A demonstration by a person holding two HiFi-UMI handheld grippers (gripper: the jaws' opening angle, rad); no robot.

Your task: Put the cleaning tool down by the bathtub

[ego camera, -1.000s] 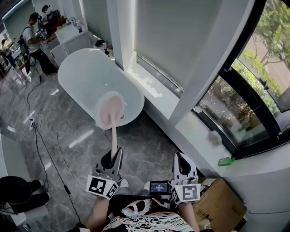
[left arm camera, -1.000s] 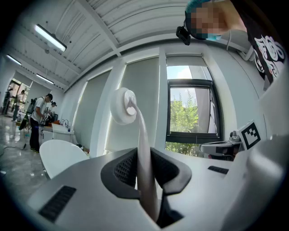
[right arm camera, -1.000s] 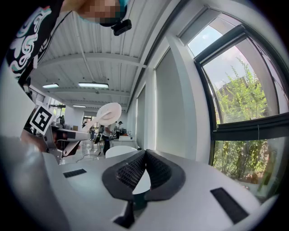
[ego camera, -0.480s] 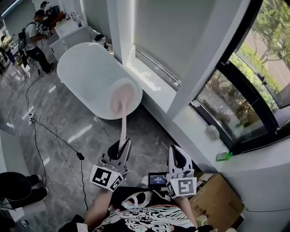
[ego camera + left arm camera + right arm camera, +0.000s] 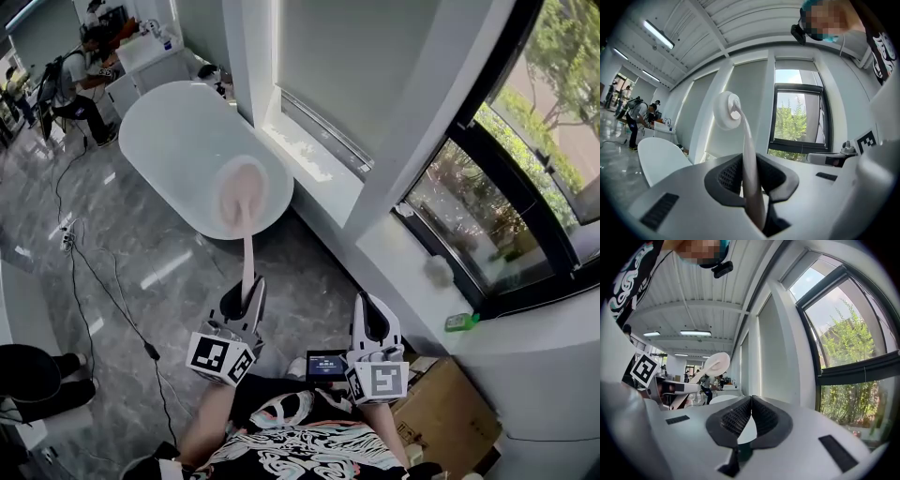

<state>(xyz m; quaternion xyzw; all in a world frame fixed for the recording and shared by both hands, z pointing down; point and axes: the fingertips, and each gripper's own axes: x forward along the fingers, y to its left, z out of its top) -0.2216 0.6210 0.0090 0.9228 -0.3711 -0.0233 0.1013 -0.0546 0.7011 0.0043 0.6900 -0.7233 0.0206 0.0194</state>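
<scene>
The left tool is clamping its narrowly parted jaws on the handle of the cleaning brush, holding it aloft towards the bathtub, not yet set down, while the right tool is hanging closed and empty.

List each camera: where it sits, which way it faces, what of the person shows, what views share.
Head view: on the head, steeply down at floor, bathtub, left gripper, right gripper, forearms, shirt.
Left gripper view: on the left gripper, level toward a window; jaws clamp the cleaning tool; shirt overhead.
Right gripper view: on the right gripper, level alongside the window; jaws together, empty; shirt overhead.
Shared: all three show the cleaning tool.
</scene>
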